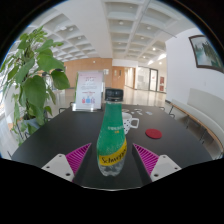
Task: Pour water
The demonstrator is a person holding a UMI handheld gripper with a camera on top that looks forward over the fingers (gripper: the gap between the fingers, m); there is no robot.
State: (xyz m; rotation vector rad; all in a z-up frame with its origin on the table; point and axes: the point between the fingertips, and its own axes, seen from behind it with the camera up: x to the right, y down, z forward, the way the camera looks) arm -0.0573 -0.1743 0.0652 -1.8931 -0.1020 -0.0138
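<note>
The hand-held gripper (112, 160) is spread wide, a green bottle (112, 142) standing between its fingers with gaps either side. Beyond it on the dark worktop (170, 150) sit a white mug (129, 122) and a red coaster (153, 132).

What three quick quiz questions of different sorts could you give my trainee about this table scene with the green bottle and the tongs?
1. True or false: the green bottle stands upright on the dark table between the fingers of the tongs.
2. Multiple choice: the red coaster lies where? A) under the bottle B) on the table, beside and beyond the bottle C) on the plant
3. Fill in: the white mug stands just ______ the bottle.

Key: 1 true, with a gap showing at each side, so the tongs are open. 2 B. 3 behind; the bottle covers part of it.
</note>
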